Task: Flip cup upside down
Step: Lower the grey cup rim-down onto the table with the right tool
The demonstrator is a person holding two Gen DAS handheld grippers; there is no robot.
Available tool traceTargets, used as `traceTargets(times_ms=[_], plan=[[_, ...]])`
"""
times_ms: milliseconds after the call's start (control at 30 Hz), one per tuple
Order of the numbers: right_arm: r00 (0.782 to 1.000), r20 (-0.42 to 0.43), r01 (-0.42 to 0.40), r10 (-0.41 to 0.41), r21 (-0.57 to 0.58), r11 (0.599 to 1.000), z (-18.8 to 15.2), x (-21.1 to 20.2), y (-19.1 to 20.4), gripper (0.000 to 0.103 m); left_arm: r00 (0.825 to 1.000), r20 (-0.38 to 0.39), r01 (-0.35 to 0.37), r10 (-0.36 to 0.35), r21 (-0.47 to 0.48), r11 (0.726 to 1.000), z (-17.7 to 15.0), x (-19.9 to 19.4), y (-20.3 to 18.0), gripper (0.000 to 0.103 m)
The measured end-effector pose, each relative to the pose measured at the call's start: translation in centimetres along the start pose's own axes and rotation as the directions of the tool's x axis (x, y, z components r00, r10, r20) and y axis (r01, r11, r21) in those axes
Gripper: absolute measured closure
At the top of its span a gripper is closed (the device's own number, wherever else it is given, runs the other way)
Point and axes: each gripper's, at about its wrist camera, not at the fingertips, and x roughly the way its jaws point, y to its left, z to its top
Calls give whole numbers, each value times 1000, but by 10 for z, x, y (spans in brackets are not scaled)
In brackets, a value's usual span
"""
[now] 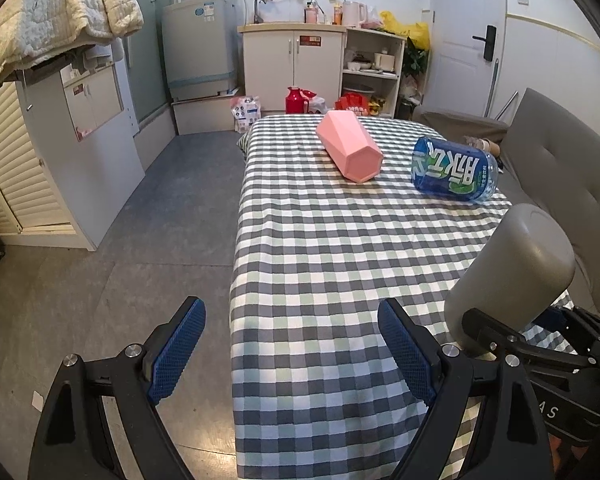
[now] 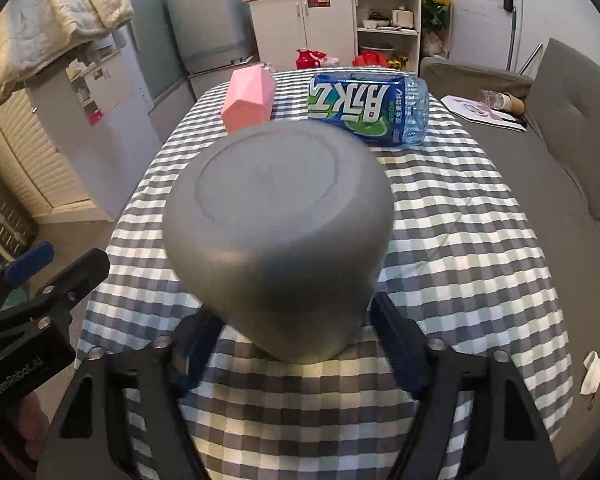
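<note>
From the left wrist view, the left tool (image 1: 291, 346) stands wide apart with nothing between its two blue pads (image 1: 178, 350); it hangs over the near left edge of the checked surface (image 1: 320, 264), partly above the floor (image 1: 140, 216); on the surface lie one pink faceted cup (image 1: 349, 145) on its side and, to the right of it and apart, one blue bottle (image 1: 454, 169), also on its side; at the right, one grey cup (image 1: 512, 272) is held in the right tool (image 1: 500, 334), its closed base pointing up and away.

From the right wrist view, the right tool (image 2: 296, 344) is clamped on the grey cup (image 2: 278, 236), one finger at each side near the rim; the base faces the camera, above the surface (image 2: 460, 280); behind it lie the one pink cup (image 2: 249, 101) and the one bottle (image 2: 370, 107); the left tool (image 2: 52, 280) shows at the left edge.
</note>
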Motion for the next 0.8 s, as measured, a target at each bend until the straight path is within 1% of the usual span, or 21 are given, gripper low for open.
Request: traceTargets(times_ms=[167,367,467,633,800], plan=[[1000,22,-1,2,-8,1000,3,0,1,32,1000,-7,-1,1,3,1000,-1,4,0,12],[996,84,-1,4,-36,999,27,8,4,32,1000,-21,-12,12,2,1000,-1,12,1,12],[992,127,15,-6,-72,997,36,10,8,33,999,-28,-16,16,-4,1000,0,16,4,12],[994,107,6,2,-74,997,31,9,7,33,999,-39,-23,22,-6,1000,0,22,6,12],[999,34,-15,17,-58,998,13,14,4,33,999,-44,-18,17,-5,1000,0,22,4,12]])
